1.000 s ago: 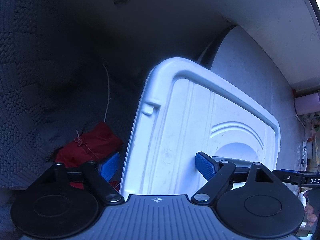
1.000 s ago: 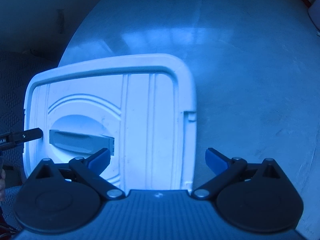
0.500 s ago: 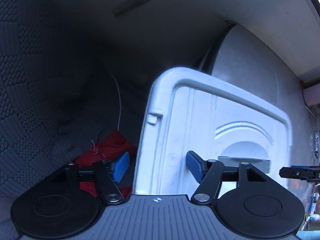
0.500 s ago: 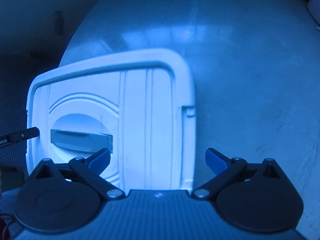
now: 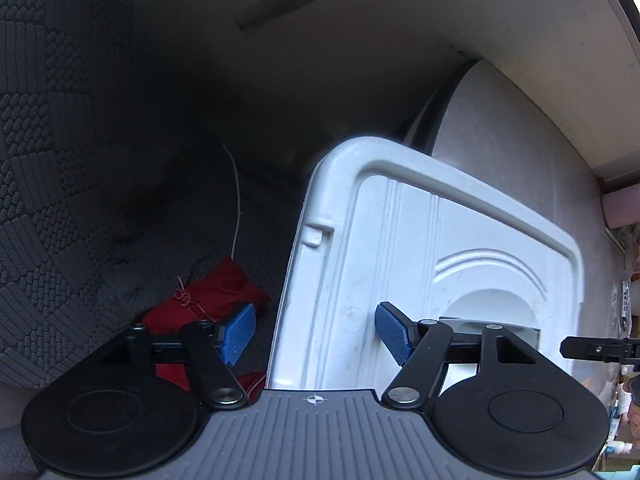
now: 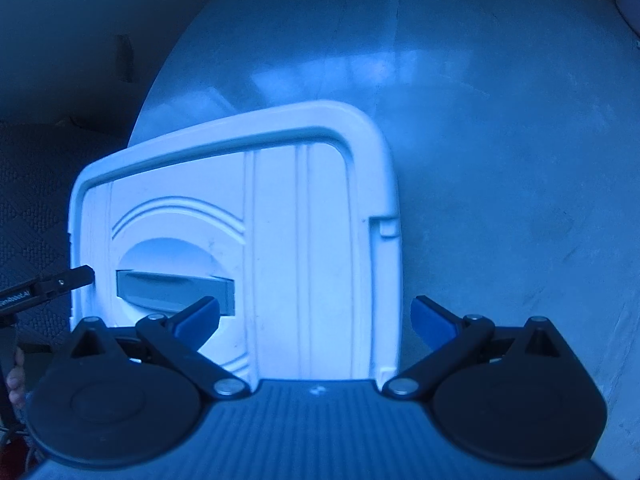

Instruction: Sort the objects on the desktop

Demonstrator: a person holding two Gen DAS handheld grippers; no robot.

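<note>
On the round grey table (image 6: 500, 160) lies the white storage-box lid (image 5: 420, 280); left gripper (image 5: 316, 330) and right gripper (image 6: 316, 320) each straddle a side edge, blue pads spread, not pressing, seemingly to lift it level

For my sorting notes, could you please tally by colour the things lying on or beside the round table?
White: 1, the white ribbed plastic box lid on the pale round table
Red: 1, the red cloth drawstring pouch on the dark quilted surface
Total: 2
</note>
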